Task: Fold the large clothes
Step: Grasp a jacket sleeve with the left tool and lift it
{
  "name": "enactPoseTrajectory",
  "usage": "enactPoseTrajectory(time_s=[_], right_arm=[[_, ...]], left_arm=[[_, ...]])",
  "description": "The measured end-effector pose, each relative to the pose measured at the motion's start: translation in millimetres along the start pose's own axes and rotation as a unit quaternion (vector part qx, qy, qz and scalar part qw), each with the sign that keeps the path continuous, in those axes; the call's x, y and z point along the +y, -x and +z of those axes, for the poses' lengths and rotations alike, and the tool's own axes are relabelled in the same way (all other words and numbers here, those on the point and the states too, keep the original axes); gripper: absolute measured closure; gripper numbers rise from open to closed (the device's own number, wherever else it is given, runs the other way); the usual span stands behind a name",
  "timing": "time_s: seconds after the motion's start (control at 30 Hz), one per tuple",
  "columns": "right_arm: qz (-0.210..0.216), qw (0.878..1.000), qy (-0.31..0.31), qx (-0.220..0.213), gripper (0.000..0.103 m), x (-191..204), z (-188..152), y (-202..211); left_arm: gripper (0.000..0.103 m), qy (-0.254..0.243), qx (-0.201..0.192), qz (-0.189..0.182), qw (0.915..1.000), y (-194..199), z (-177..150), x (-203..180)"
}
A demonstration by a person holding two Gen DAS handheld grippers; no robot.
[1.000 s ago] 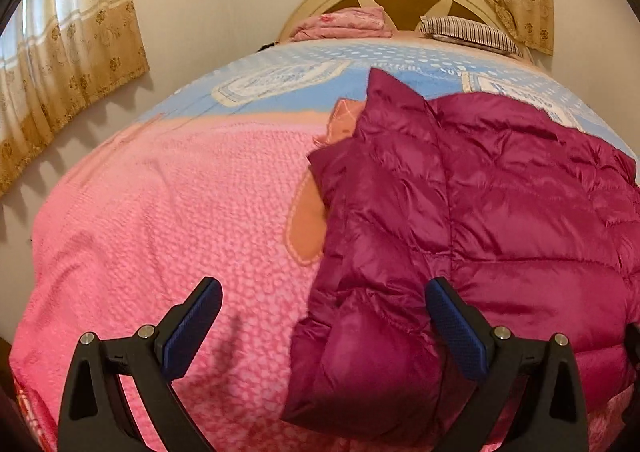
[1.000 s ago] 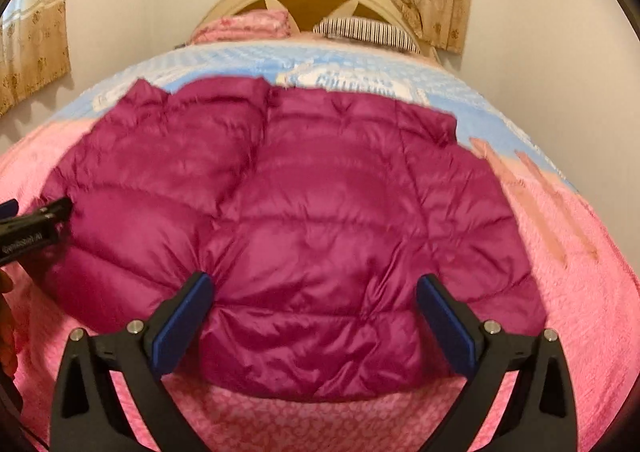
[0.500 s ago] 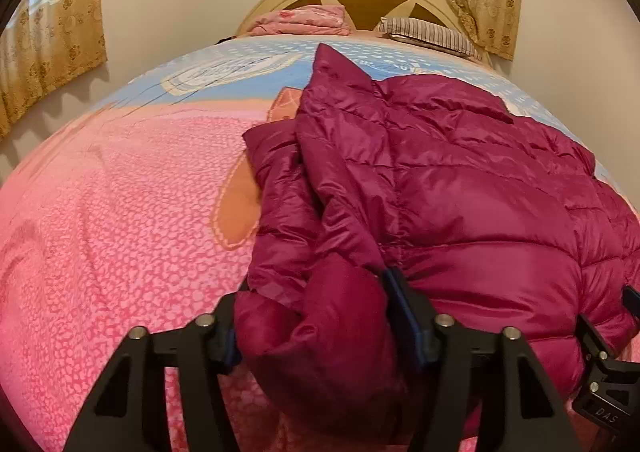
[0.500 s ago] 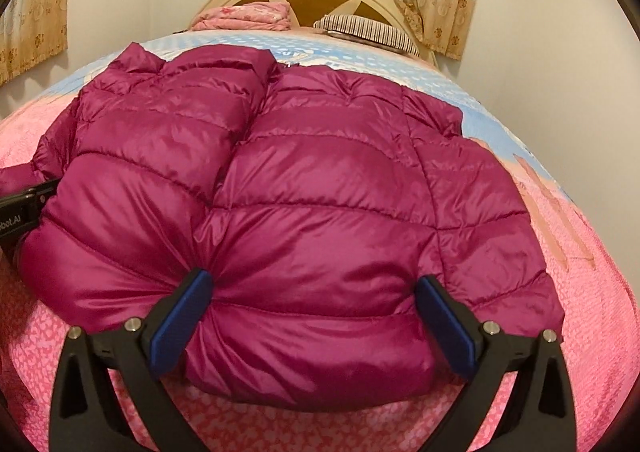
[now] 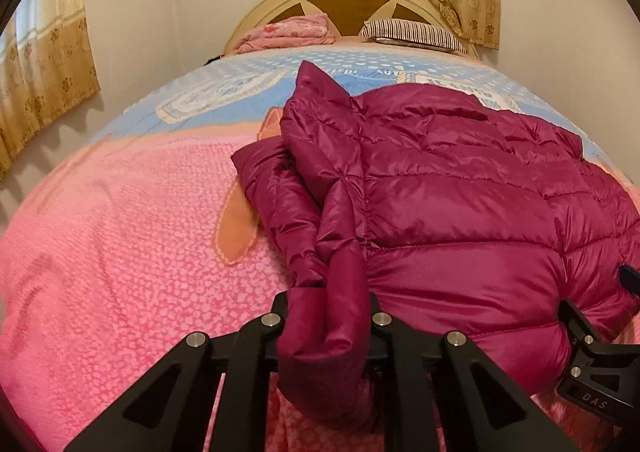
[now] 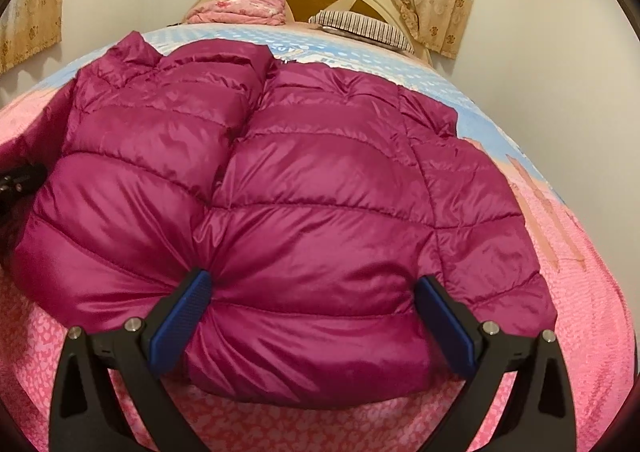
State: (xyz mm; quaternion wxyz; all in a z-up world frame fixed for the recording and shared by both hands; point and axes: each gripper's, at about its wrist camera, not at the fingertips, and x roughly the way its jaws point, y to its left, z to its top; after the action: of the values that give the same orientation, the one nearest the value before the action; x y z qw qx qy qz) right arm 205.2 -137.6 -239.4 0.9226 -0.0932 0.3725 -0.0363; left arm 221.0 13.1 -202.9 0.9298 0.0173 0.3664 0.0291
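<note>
A magenta puffer jacket (image 5: pixel 460 204) lies spread on the pink and blue bedspread (image 5: pixel 120 232). My left gripper (image 5: pixel 328 300) is closing, its jaws pinching a bunched fold at the jacket's near left corner; the pads are hidden in the fabric. In the right wrist view the jacket (image 6: pixel 320 192) fills the middle, and my right gripper (image 6: pixel 316 304) stands wide open with the bottom hem bulging between its blue pads (image 6: pixel 184 312). The left pad touches the fabric. Part of the right gripper (image 5: pixel 592 352) shows at the jacket's near right edge in the left wrist view.
At the head of the bed stand a cream arched headboard (image 5: pixel 344 0), folded pink bedding (image 5: pixel 288 32) and a striped pillow (image 5: pixel 412 34). Curtains (image 5: pixel 44 84) hang on the left wall and behind the headboard. A wall runs close along the bed's right side (image 6: pixel 560 72).
My left gripper went from wide open beside the jacket's corner to clamped on a fold of it. The right gripper stayed open while the jacket's hem came in between its fingers.
</note>
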Motion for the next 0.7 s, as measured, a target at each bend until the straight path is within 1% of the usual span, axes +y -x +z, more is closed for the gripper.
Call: enactPoseTrajectory(time_s=[0.2,0.3,0.43,0.6,0.7], right_arm=[[-0.008,1.000,-0.001,0.007,0.001,3.6,1.0,3.7],[-0.004,1.000,0.003,0.009,0.001,9.3,3.7,5.1],[0.009,1.000,0.017,0.007,0.001,30.7,6.7,10.9],[0.026,0.999,0.047,-0.007,0.001,64.3,6.1,20.4],[0.029,0.998,0.061,-0.012,0.001,79.0,4.2,24.2]], left_arm=[[0.092,-0.010,-0.011,0.007,0.9999,15.6,2.1,6.0],[0.092,-0.009,-0.016,0.013,0.9997,27.1,3.6,15.6],[0.092,-0.007,-0.028,0.033,0.9990,43.8,7.7,32.2],[0.093,-0.008,-0.043,0.058,0.9974,65.2,11.7,58.5],[0.093,-0.012,-0.045,0.068,0.9966,70.6,12.2,67.5]])
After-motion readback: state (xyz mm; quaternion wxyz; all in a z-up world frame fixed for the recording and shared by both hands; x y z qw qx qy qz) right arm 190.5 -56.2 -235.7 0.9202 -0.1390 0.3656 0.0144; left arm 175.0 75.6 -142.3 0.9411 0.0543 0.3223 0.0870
